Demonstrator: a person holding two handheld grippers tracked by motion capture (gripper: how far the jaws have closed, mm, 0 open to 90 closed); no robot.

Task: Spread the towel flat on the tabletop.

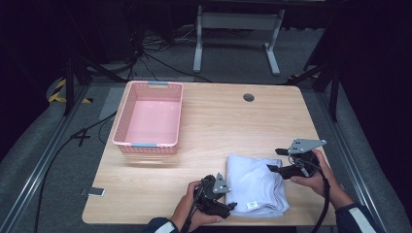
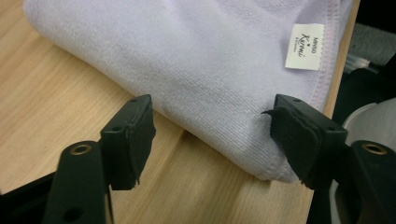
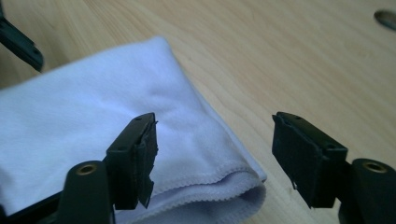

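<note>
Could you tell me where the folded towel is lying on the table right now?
In the high view the folded towel lies at the table's near right edge, between the left gripper and right gripper, well clear of the pink basket at far left.

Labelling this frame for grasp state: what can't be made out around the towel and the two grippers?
- Towel inner layers: hidden by its own folds, all views.
- Towel label: small print too small in the left gripper view; a speck in the high view.
- Left gripper jaws: in the high view, mostly covered by its body and hand.
- Basket near wall's inside: hidden by its rim, high view.
</note>
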